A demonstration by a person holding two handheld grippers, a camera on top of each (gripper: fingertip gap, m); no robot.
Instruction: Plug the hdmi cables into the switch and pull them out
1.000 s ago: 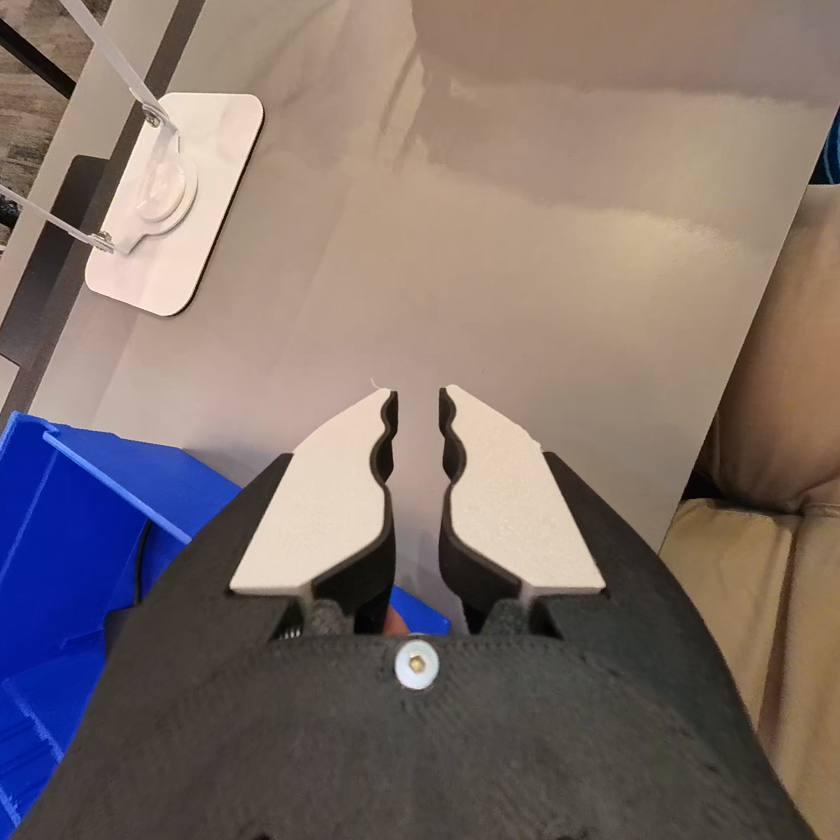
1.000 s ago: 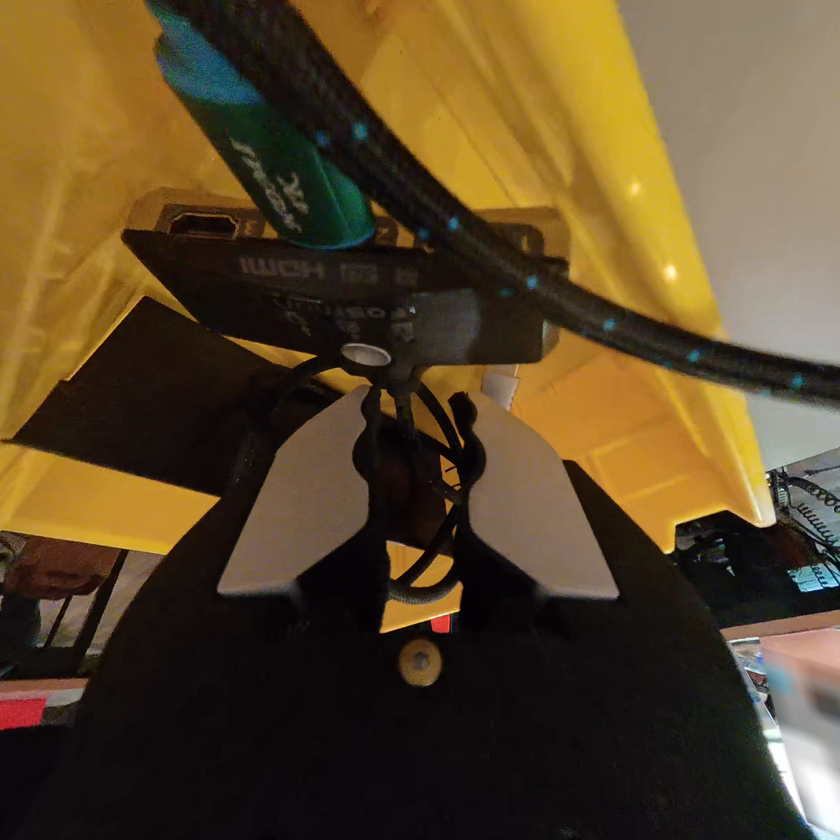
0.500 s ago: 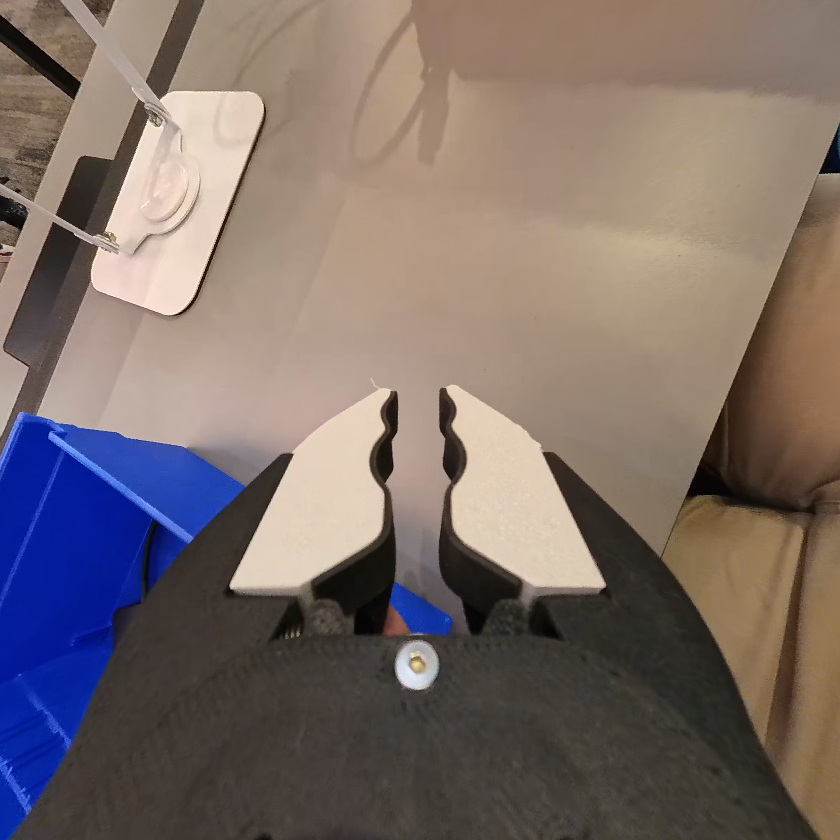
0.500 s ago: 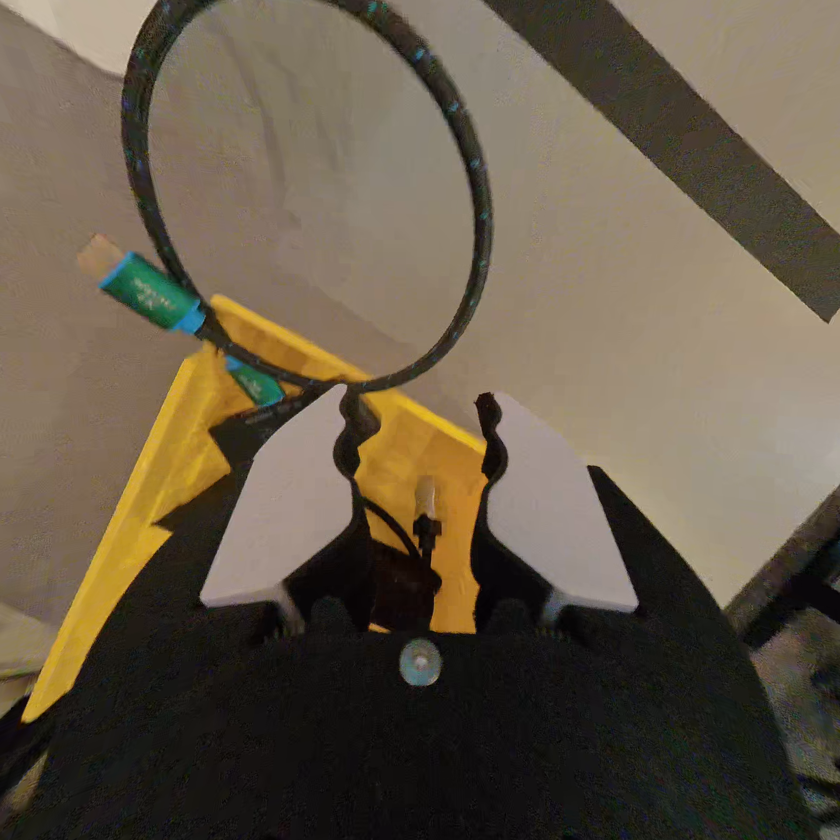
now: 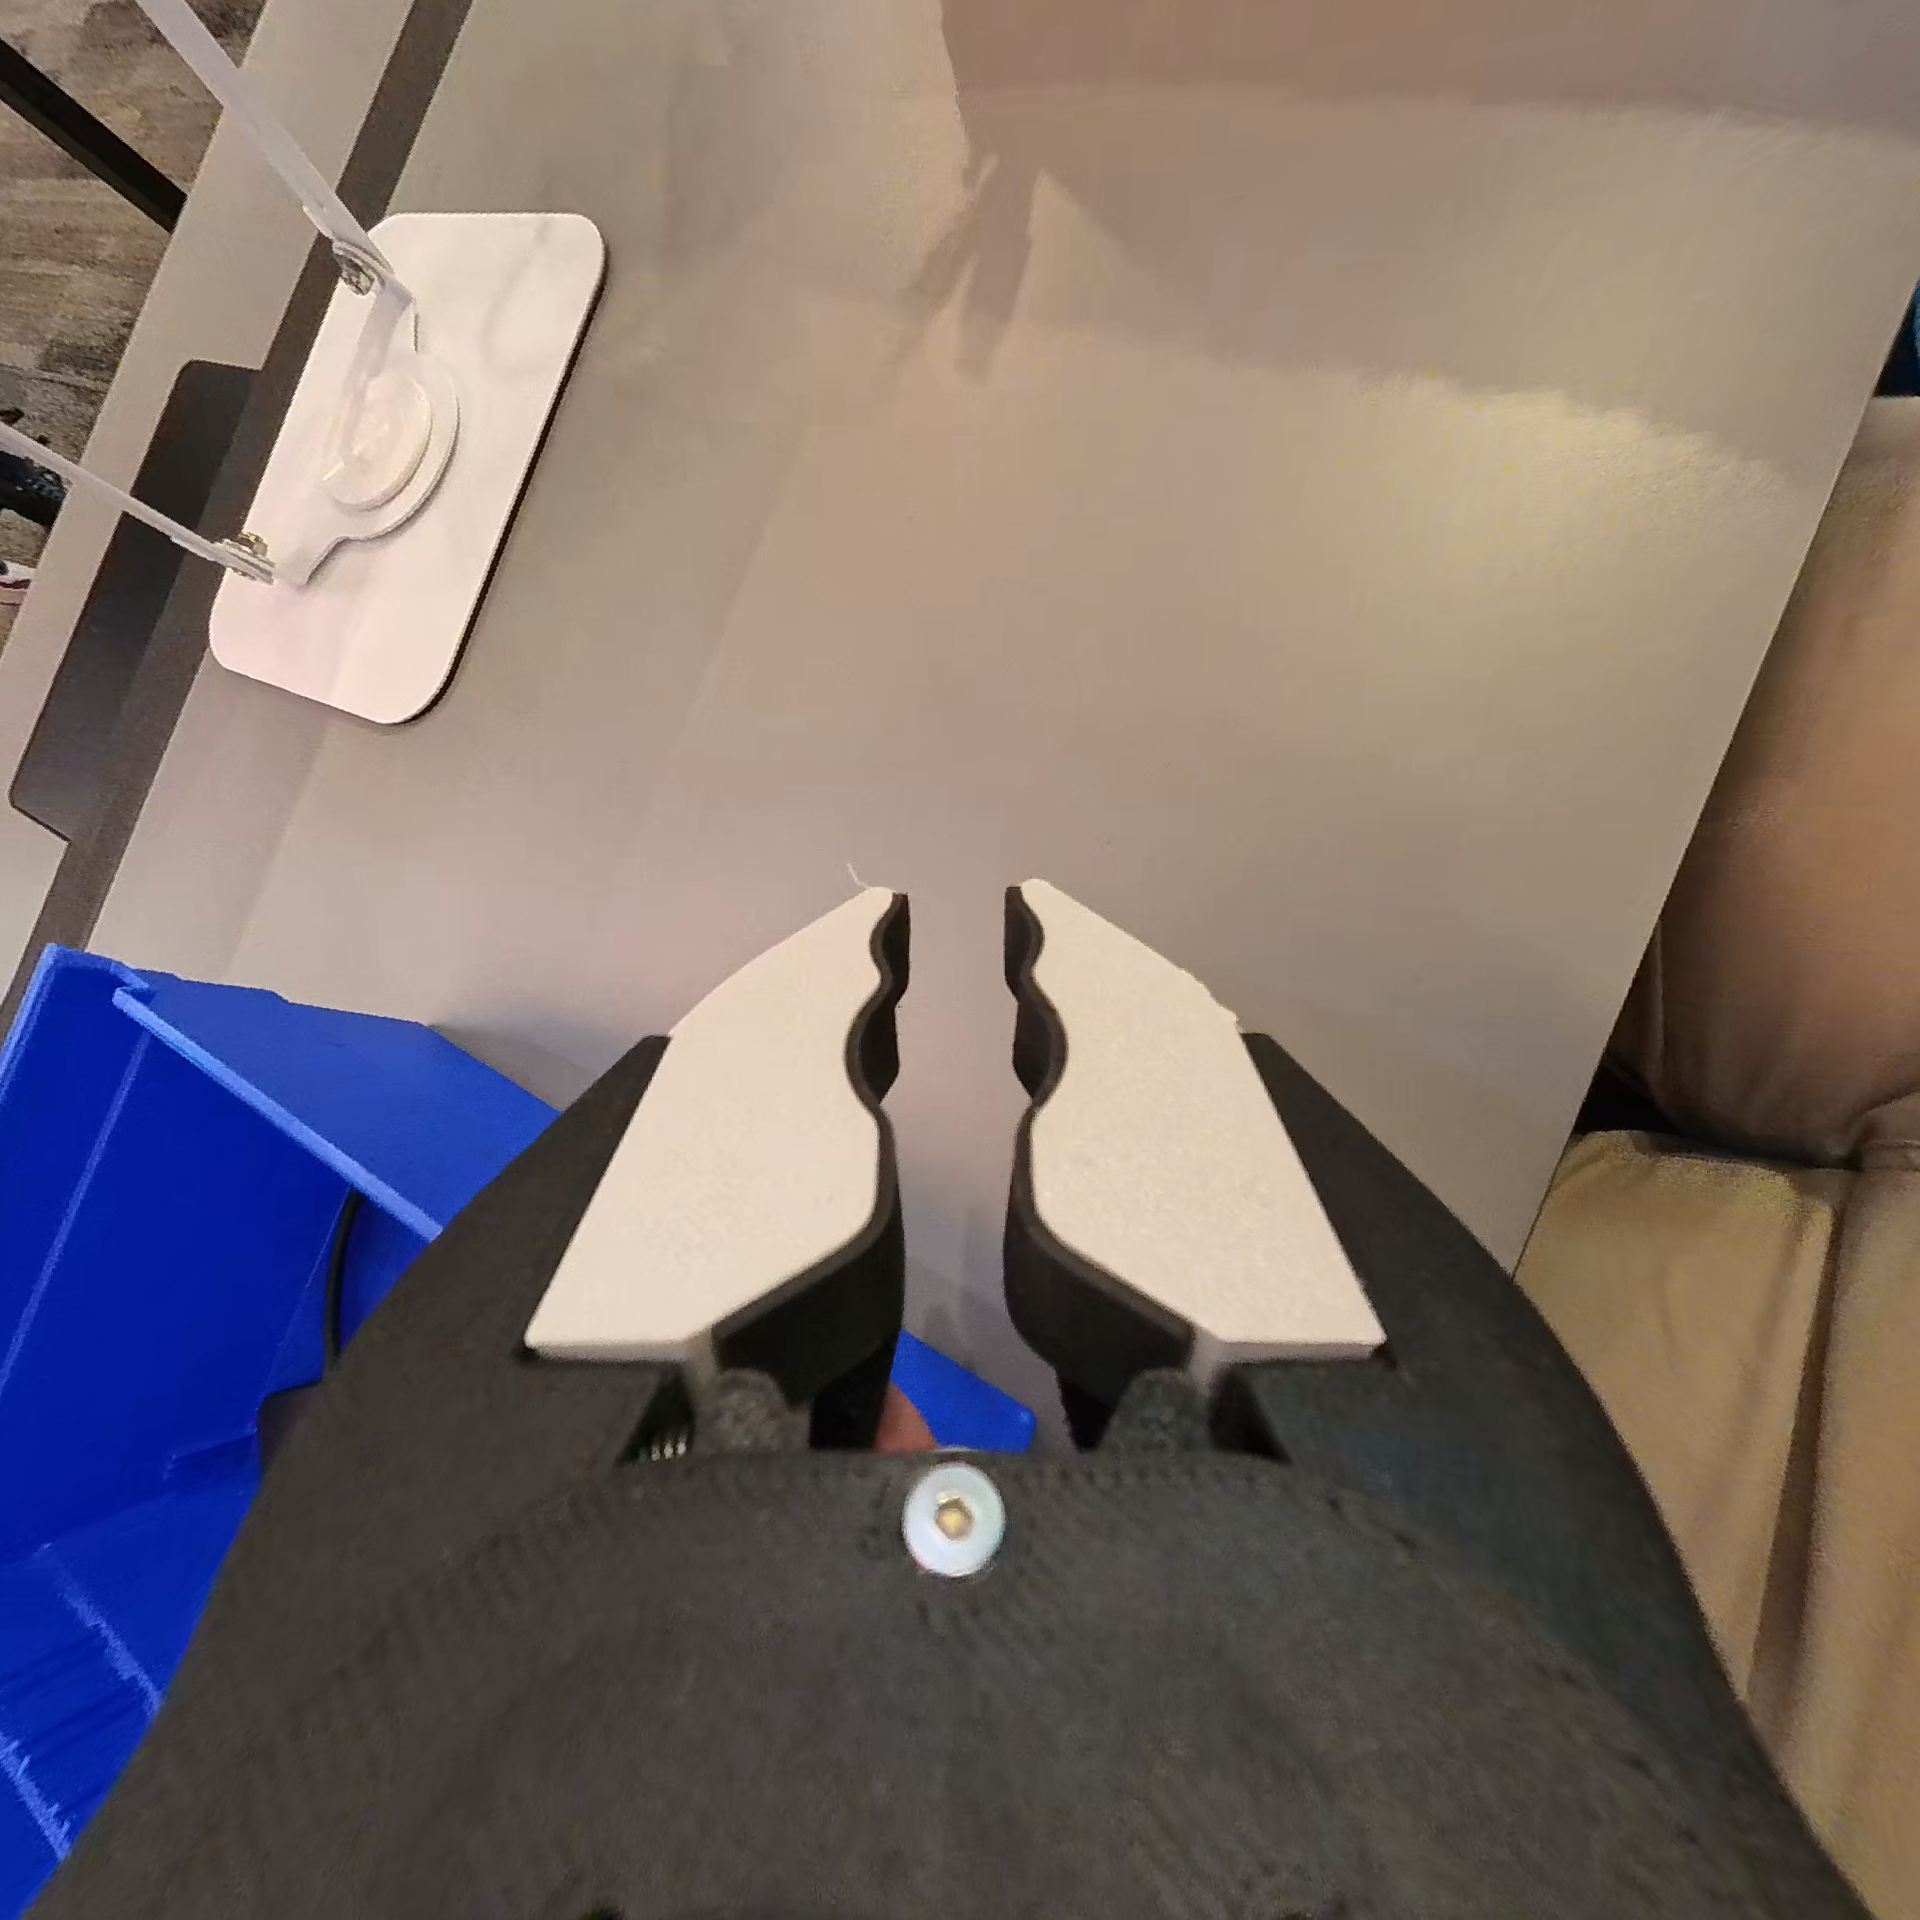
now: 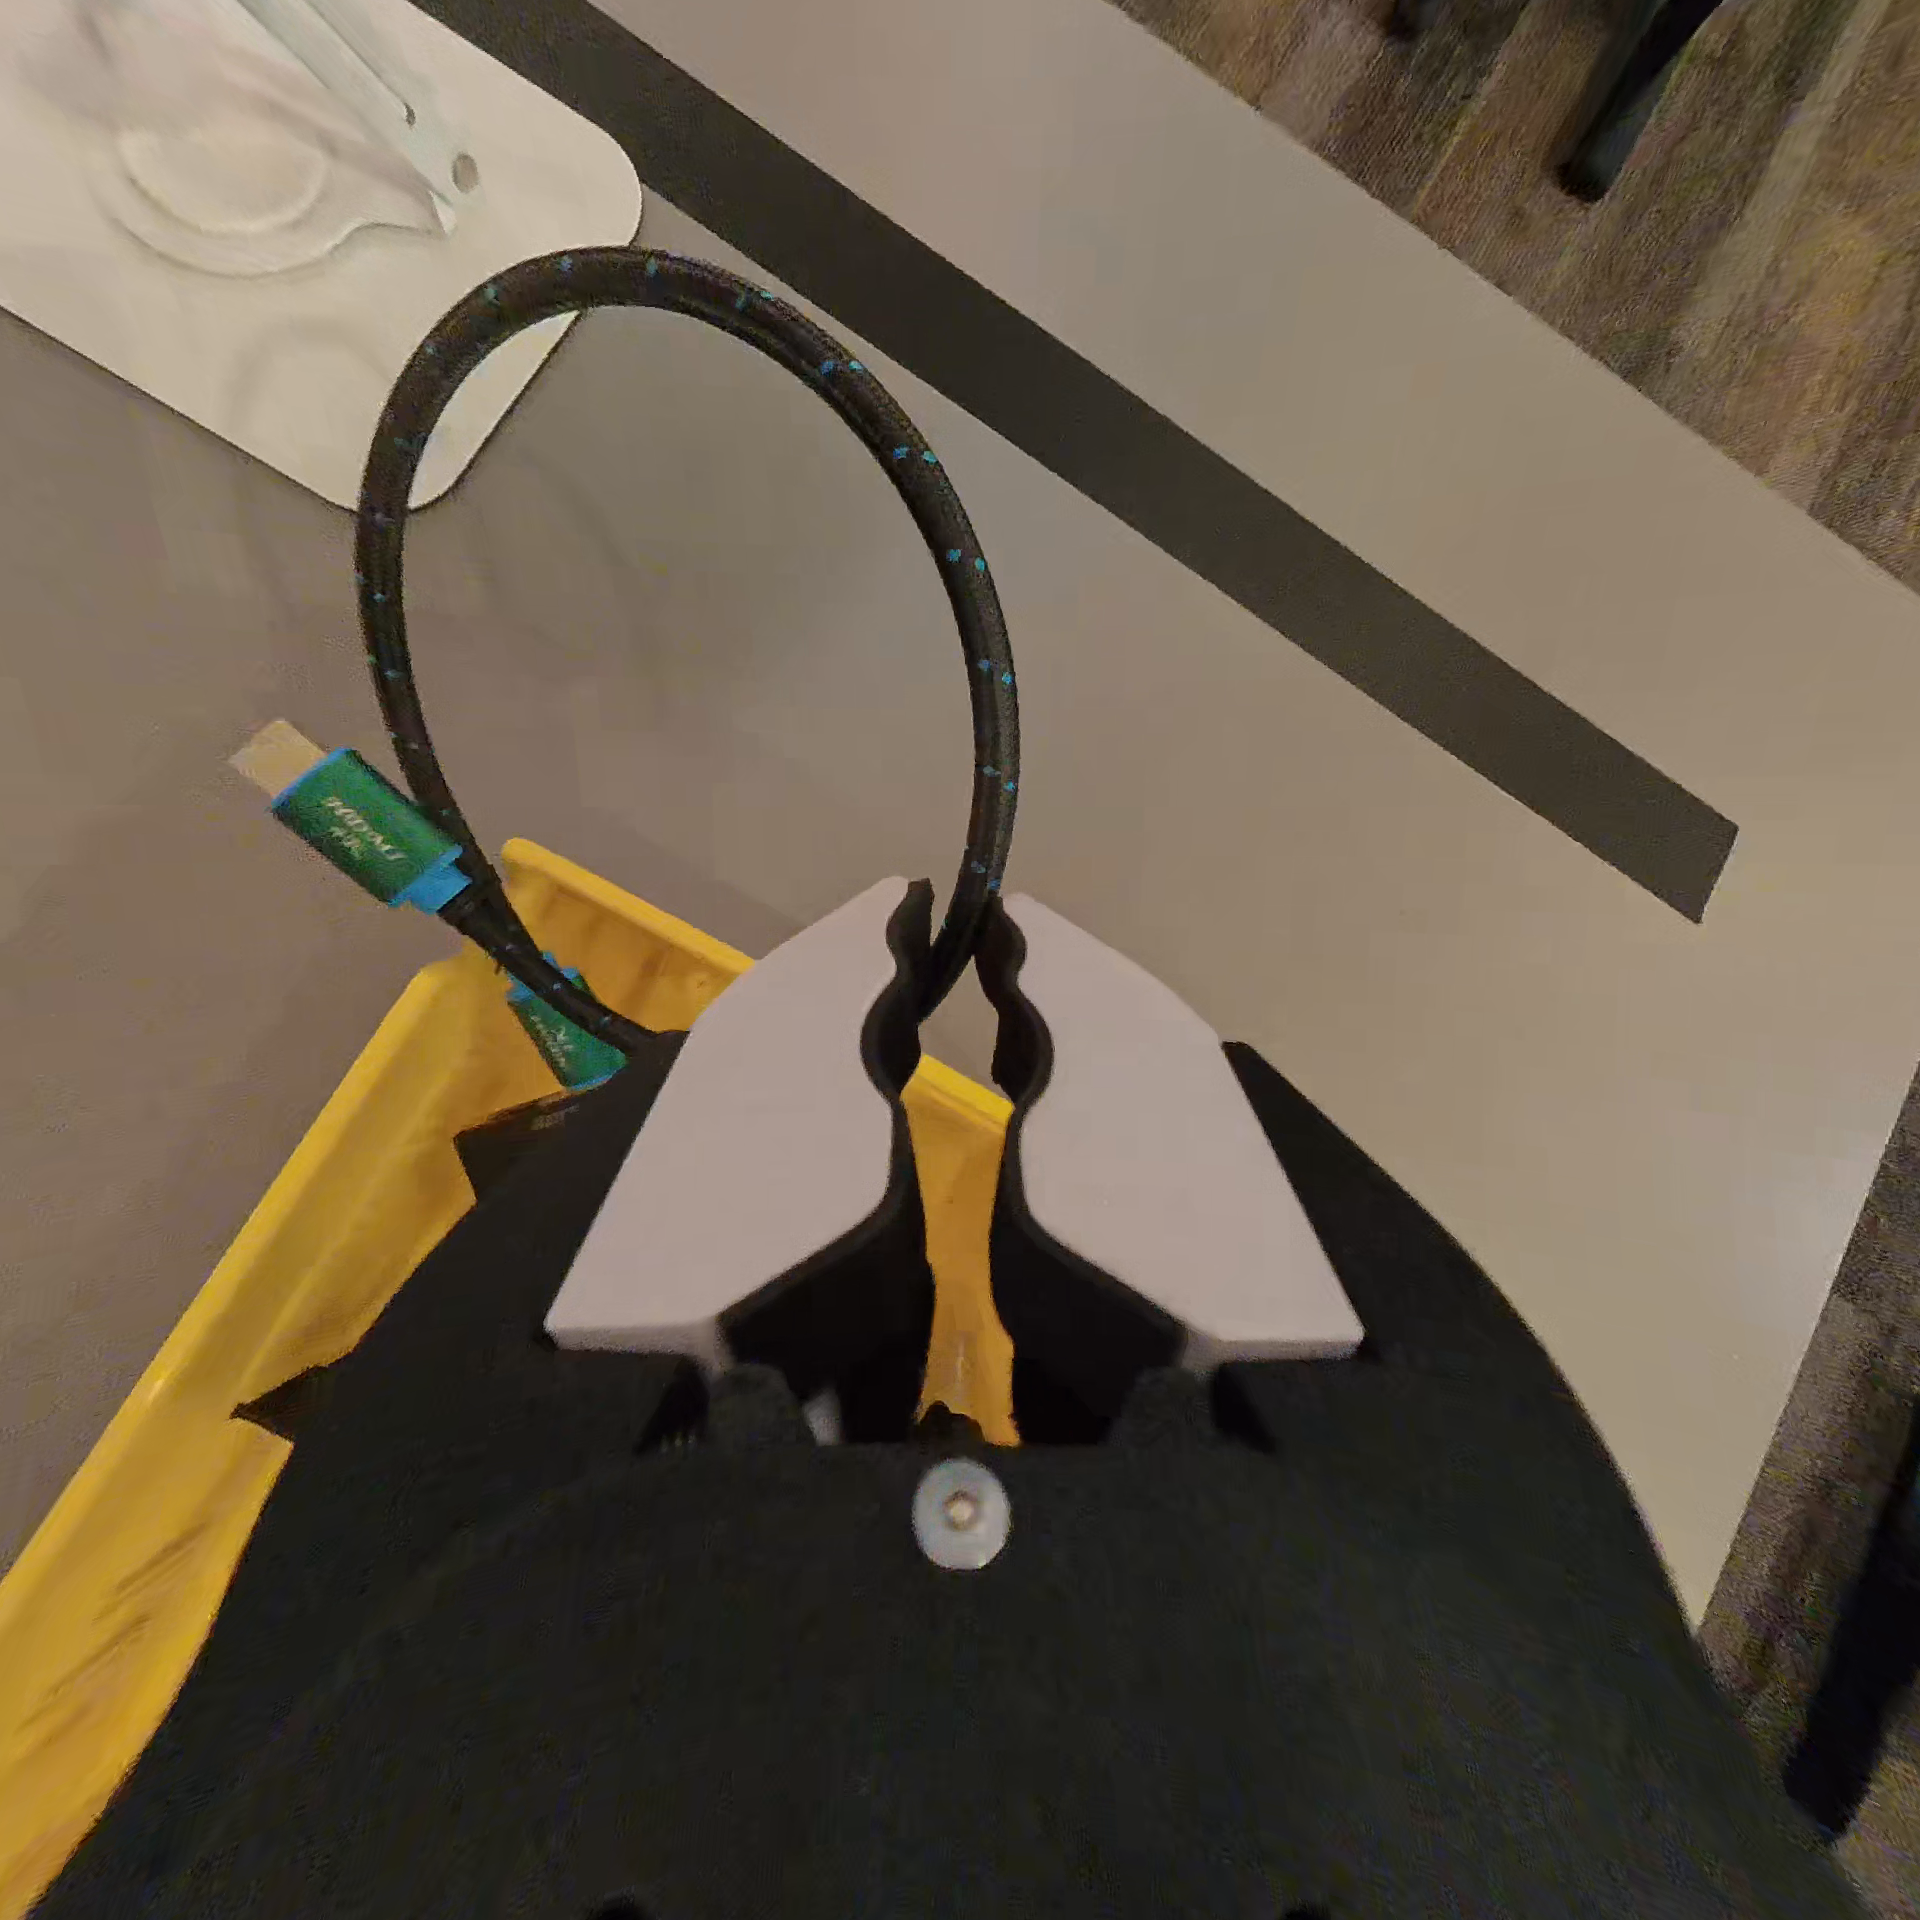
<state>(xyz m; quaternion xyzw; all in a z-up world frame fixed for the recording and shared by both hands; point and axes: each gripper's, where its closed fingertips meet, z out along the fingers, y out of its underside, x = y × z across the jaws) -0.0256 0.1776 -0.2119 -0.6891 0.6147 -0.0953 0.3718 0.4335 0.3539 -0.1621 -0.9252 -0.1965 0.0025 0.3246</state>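
In the right wrist view my right gripper (image 6: 956,914) is shut on a black braided HDMI cable (image 6: 977,623) that arcs up in a loop over the grey table. One green plug (image 6: 358,826) hangs free at the left, its metal tip bare. The other green plug (image 6: 566,1039) points down at the black switch (image 6: 520,1127) in the yellow bin (image 6: 260,1247); whether it is seated is hidden. In the left wrist view my left gripper (image 5: 956,909) is open by a narrow gap and empty, above bare table (image 5: 1039,623). No cable or switch shows there.
A blue bin (image 5: 156,1195) sits under my left gripper's left side. A white stand base (image 5: 416,468) with clear struts stands at the table's far left; it also shows in the right wrist view (image 6: 260,260). A beige sofa (image 5: 1714,1351) borders the table. A black strip (image 6: 1247,499) crosses the table. The tips of one gripper are about 50 centimetres away from the tips of the other.
My right gripper rose out of the yellow bin and closed on the cable, which now loops above the table. My left gripper stayed almost still, with the same gap.
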